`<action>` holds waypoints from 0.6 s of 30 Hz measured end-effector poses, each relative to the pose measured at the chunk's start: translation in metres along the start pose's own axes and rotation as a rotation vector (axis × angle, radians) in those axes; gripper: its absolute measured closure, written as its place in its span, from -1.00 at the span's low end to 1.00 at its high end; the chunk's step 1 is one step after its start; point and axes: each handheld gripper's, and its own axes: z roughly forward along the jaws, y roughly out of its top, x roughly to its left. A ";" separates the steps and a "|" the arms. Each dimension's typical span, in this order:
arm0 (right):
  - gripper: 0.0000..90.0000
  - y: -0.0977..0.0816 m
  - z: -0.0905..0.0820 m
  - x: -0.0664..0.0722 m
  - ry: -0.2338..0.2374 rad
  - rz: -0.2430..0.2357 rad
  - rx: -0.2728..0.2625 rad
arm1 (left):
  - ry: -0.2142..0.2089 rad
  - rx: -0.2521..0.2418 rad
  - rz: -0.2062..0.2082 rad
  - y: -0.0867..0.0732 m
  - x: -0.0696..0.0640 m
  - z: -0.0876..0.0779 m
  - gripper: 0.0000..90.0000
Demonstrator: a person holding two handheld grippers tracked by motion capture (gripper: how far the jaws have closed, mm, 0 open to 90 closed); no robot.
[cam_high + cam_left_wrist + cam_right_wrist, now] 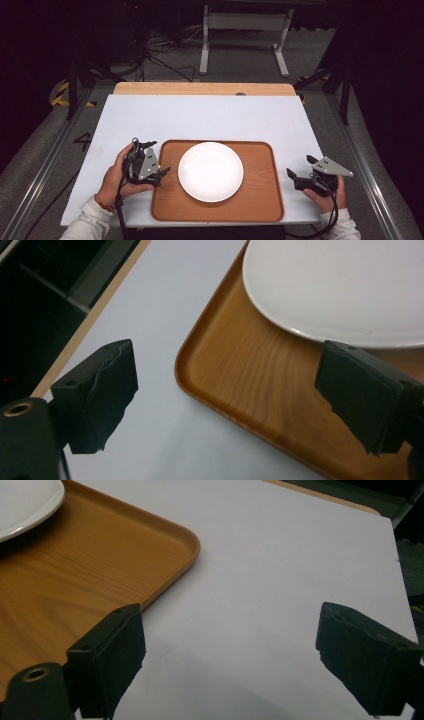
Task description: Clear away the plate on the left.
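The left gripper hovers with jaws spread wide over the left rim of the wooden tray, one jaw above the tray, the other outside. The white plate sits between both tools. The right gripper, likewise apart, hangs just right of the tray over the table.

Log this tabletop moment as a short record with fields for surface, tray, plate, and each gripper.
surface: white table top, wooden edge at the far side
tray: brown wooden tray, near the table's front edge, between the two grippers
plate: white plate, empty, lying on the tray
left gripper: left gripper, open, at the tray's left edge, one jaw over the tray, one over the table
right gripper: right gripper, open, just right of the tray, holding nothing
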 end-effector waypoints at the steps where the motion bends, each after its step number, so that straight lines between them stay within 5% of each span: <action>1: -0.71 0.000 0.000 0.000 0.000 0.000 0.000 | 0.002 -0.001 0.001 -0.002 0.002 -0.001 -0.76; 18: -0.71 0.000 0.001 0.001 0.002 -0.004 0.004 | 0.025 0.068 -0.140 -0.044 0.026 -0.010 -0.76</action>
